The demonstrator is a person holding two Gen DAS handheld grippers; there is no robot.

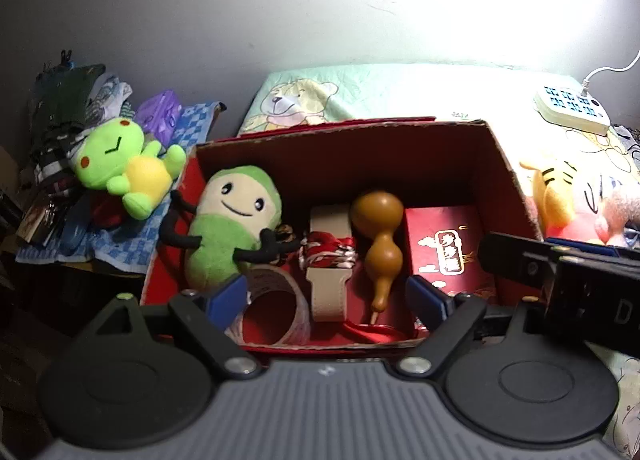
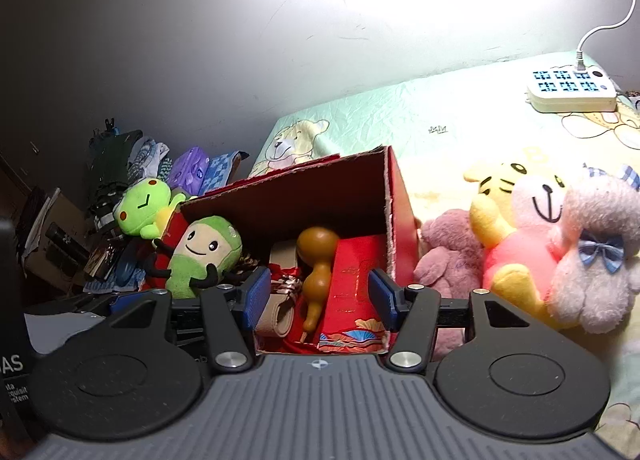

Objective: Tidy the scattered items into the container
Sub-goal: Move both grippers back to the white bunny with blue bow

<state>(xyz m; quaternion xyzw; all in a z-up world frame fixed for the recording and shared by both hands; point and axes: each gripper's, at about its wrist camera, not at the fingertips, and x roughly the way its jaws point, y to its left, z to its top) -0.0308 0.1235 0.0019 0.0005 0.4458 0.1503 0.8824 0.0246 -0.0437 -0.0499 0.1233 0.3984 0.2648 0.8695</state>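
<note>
Red cardboard box [image 1: 500, 164] on the bed [image 2: 460, 132] holds a green plush [image 1: 228, 228] and brown gourd [image 1: 380, 236]; left tool [image 1: 326, 296] and right tool [image 2: 316, 300] hover open, empty.

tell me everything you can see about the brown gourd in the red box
The brown gourd is a smooth, glossy, caramel-brown piece with two bulbs, the larger one toward the back of the red box, a pinched waist, and a thin neck ending in a pale stem pointing toward the camera. It looks like dried or lacquered gourd. It lies on its side in the box's middle, between the beige strap and the red packet, seemingly touching both. Nothing grips it.
</note>
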